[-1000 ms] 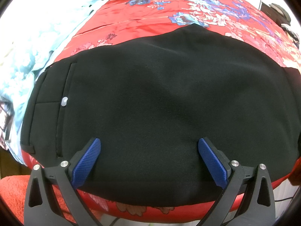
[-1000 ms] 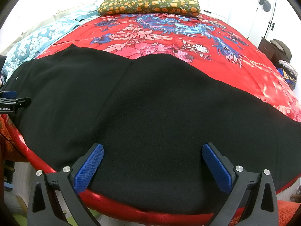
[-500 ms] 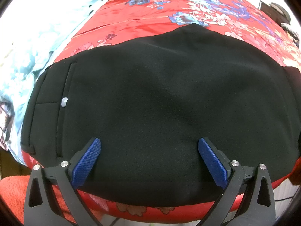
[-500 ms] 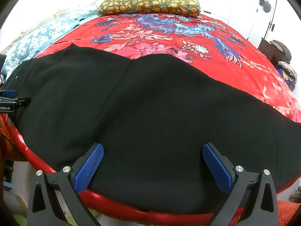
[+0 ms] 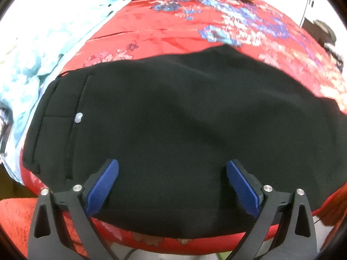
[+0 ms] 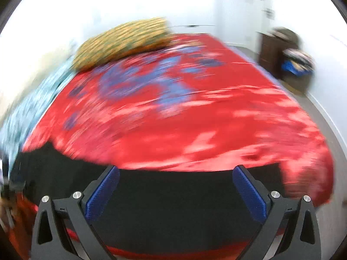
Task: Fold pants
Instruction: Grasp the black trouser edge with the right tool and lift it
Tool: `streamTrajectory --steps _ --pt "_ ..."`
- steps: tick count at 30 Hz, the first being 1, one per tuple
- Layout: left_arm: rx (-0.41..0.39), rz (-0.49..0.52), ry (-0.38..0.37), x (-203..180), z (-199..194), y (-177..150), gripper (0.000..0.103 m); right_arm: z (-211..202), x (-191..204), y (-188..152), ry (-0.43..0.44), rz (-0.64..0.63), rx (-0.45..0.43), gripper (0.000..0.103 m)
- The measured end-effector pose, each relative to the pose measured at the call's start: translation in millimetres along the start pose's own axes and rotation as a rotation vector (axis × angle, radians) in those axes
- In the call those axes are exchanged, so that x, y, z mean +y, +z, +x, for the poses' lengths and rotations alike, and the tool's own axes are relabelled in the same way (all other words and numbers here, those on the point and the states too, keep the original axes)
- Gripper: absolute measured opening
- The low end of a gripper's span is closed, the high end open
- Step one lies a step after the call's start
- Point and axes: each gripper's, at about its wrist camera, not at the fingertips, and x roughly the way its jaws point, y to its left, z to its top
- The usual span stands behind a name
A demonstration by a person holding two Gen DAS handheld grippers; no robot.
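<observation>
Pants point(image 5: 184, 130) lie flat on red floral bedspread point(image 5: 162, 26), along its near edge.

Left gripper point(image 5: 172, 186) hovers over the waist end, jaws wide apart, gripping nothing; white button point(image 5: 78, 117) sits just ahead-left. Right gripper point(image 6: 175, 191), likewise spread and empty, is above black cloth; that view is motion-blurred. Patterned pillow point(image 6: 123, 43) rests at the far end.
</observation>
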Motion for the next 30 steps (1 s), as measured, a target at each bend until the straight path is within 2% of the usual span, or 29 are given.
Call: streamTrajectory --steps 1,2,5,8,10,14,16,17,25,26,27,28,30 --pt "-0.011 -0.014 -0.007 1 -4 1 0.1 -5 -33 5 -0.001 0.053 -0.005 0.103" --pt "-0.021 -0.023 -0.013 1 -9 2 0.1 -8 -82 8 0.024 0.151 0.015 0.103" --pt "-0.061 -0.013 -0.015 -5 -22 7 0.1 9 -168 -8 0.132 0.364 0.156 0.102" --pt "-0.088 0.026 -0.002 -16 -32 10 0.1 29 -206 -37 0.187 0.439 0.237 0.089" --pt "-0.086 0.049 0.008 -24 -35 9 0.1 40 -211 -51 0.217 0.44 0.27 0.084" --pt "-0.052 0.095 0.024 -38 -30 5 0.1 59 -211 -62 0.267 0.453 0.271 0.08" --pt "-0.04 0.116 0.032 -44 -29 2 0.1 67 -212 -67 0.297 0.47 0.282 0.07" --pt "-0.038 0.121 0.033 -45 -30 0 0.1 70 -209 -71 0.313 0.47 0.297 0.069" --pt "-0.007 0.127 0.044 -50 -22 -2 0.1 78 -206 -70 0.379 0.437 0.312 0.065" --pt "-0.005 0.125 0.044 -50 -21 -2 0.1 79 -203 -68 0.402 0.43 0.319 0.062" --pt "-0.005 0.125 0.044 -51 -21 -2 0.1 79 -199 -67 0.421 0.418 0.328 0.048" --pt "-0.008 0.126 0.046 -51 -22 -2 0.1 80 -195 -65 0.426 0.39 0.338 0.03" --pt "-0.009 0.128 0.048 -51 -22 -2 0.1 82 -190 -64 0.394 0.364 0.361 0.029"
